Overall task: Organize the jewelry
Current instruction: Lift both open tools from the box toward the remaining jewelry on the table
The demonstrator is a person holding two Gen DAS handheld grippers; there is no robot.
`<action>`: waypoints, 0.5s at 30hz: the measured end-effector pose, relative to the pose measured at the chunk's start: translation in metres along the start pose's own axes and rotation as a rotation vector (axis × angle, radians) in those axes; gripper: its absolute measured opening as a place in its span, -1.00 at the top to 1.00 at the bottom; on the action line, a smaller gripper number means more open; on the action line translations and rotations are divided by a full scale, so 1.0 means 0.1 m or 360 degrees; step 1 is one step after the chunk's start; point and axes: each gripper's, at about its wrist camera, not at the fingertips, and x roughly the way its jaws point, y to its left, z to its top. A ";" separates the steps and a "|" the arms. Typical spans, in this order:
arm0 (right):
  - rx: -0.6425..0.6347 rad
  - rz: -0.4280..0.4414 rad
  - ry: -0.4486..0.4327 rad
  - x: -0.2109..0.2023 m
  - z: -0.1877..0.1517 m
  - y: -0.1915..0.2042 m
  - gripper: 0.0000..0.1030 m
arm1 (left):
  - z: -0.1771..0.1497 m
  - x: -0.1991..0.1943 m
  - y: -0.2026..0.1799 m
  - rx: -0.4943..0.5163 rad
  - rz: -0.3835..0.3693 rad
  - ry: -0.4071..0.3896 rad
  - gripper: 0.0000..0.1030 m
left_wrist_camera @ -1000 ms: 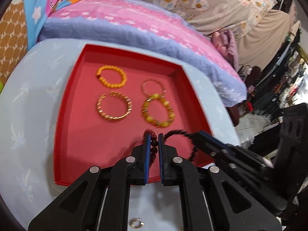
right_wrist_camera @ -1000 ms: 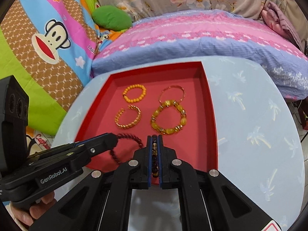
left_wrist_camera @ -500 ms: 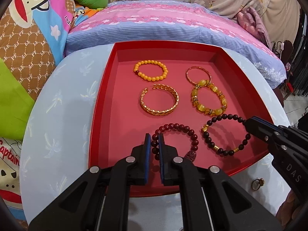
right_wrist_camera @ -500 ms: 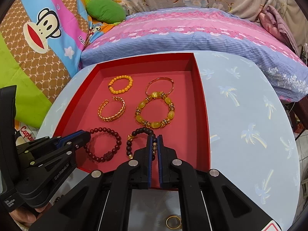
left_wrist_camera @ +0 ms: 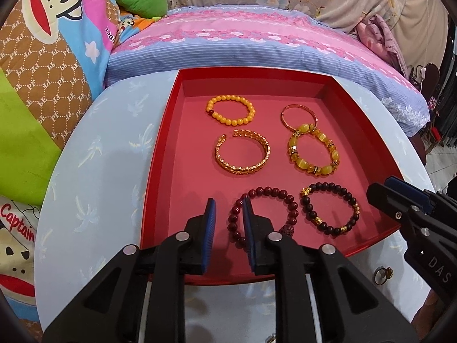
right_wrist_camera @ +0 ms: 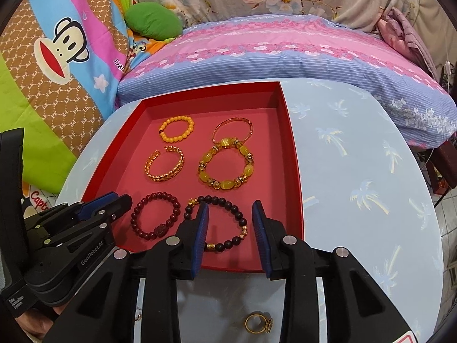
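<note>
A red tray (left_wrist_camera: 160, 154) (right_wrist_camera: 295, 177) holds several bracelets. The dark red bead bracelet (left_wrist_camera: 287, 200) (right_wrist_camera: 155, 218) and the black bead bracelet (left_wrist_camera: 331, 210) (right_wrist_camera: 228, 223) lie at its near edge. My left gripper (left_wrist_camera: 228, 214) is open over the dark red bracelet's left side and holds nothing. My right gripper (right_wrist_camera: 230, 217) is open around the black bracelet and holds nothing. Behind lie an orange bead bracelet (left_wrist_camera: 230, 110), a gold cuff (left_wrist_camera: 242, 155), a thin gold bangle (left_wrist_camera: 298, 115) and a yellow stone bracelet (left_wrist_camera: 314, 151).
The tray sits on a round pale blue table (right_wrist_camera: 357, 171). A gold ring (right_wrist_camera: 257, 323) (left_wrist_camera: 382, 274) lies on the table in front of the tray. Pillows and bedding (right_wrist_camera: 257, 48) lie behind the table.
Both grippers have opened and let go of their bracelets, which now lie in the tray's near row. Both grippers have drawn back slightly.
</note>
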 end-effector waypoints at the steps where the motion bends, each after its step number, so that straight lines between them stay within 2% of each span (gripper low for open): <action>1: -0.0001 0.0000 -0.0001 0.00 0.00 0.00 0.38 | 0.00 -0.01 0.00 0.0001 0.0000 -0.0002 0.64; 15: -0.0024 0.0009 -0.0038 -0.20 -0.07 0.09 0.38 | -0.07 -0.19 -0.06 0.0010 -0.0010 -0.0025 0.64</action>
